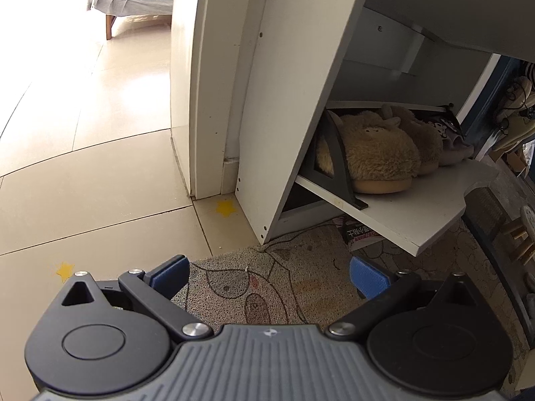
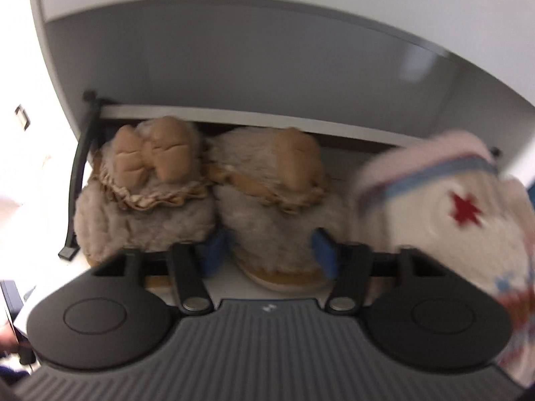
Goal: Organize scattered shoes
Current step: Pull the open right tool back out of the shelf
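The right gripper (image 2: 269,250) has its jaws open on both sides of the middle furry slipper (image 2: 274,200), which sits toe-out on the white shelf (image 2: 230,280) of the shoe cabinet (image 1: 284,100), its long way running straight back, but blur hides whether the pads touch it. The left gripper (image 1: 267,277) hangs open and empty over the floor mat (image 1: 267,287), well apart from the shoes. A white knit slipper (image 2: 444,214) is cut off at the right edge.

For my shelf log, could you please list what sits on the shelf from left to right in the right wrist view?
Black bracket → furry slipper with bow → second furry slipper → white slipper with red star.
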`<state>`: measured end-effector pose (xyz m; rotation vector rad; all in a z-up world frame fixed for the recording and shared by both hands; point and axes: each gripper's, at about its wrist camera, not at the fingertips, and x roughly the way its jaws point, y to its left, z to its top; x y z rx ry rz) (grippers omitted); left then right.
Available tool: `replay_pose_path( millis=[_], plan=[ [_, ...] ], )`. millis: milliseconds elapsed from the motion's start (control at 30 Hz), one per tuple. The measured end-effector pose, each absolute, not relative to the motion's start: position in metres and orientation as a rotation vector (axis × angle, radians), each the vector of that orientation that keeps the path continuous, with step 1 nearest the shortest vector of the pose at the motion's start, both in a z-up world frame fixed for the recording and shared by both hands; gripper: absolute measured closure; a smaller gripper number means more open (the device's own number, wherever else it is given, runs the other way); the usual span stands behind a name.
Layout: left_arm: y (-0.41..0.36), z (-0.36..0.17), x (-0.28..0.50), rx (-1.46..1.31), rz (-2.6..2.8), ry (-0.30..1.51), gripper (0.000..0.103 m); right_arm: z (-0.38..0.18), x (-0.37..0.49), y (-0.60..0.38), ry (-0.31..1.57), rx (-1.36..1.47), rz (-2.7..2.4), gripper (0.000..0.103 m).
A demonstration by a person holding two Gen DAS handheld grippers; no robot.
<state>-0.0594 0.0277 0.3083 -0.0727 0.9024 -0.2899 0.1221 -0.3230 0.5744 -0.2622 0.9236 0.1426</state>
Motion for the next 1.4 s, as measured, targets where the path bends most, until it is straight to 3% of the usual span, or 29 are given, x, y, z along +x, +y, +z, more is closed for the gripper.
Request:
replay_pose_path(
  millis=[67, 133, 200, 233, 433, 600, 900, 1033, 1133, 1400],
  plan=[
    [0.031, 0.305, -0.057, -0.084, -0.282, 0.913, 0.001, 0.563, 0.134, -0.32, 0.923, -0.314, 0.099, 0.019],
    [0.032, 0.304, -0.056, -0.094, -0.284, 0.918, 0.001, 0.555, 0.144, -0.317, 0.916, -0.342, 0.078, 0.017],
    [0.032, 0.304, -0.057, -0.095, -0.289, 0.915, 0.001, 0.555, 0.151, -0.314, 0.95, -0.292, 0.131, 0.059],
    [0.032, 0.304, -0.057, -0.096, -0.29, 0.913, 0.001, 0.555, 0.151, -0.312, 0.96, -0.279, 0.142, 0.064],
    [0.031, 0.302, -0.057, -0.105, -0.297, 0.922, 0.001, 0.562, 0.143, -0.303, 0.985, -0.217, 0.134, 0.078],
    [0.028, 0.297, -0.056, -0.107, -0.3, 0.933, 0.001, 0.569, 0.13, -0.309, 0.995, -0.112, 0.125, 0.078],
    [0.027, 0.305, -0.057, -0.085, -0.293, 0.911, 0.001, 0.586, 0.115, -0.327, 0.897, -0.029, 0.117, 0.066],
    [0.035, 0.302, -0.054, -0.097, -0.273, 0.921, 0.001, 0.621, 0.078, -0.344, 0.757, -0.107, 0.039, 0.046],
    [0.035, 0.3, -0.054, -0.102, -0.279, 0.925, 0.001, 0.64, 0.045, -0.37, 0.7, -0.232, -0.14, 0.038],
    [0.024, 0.297, -0.057, -0.088, -0.305, 0.933, 0.0, 0.645, -0.012, -0.467, 0.734, -0.097, -0.274, 0.032]
  ],
)
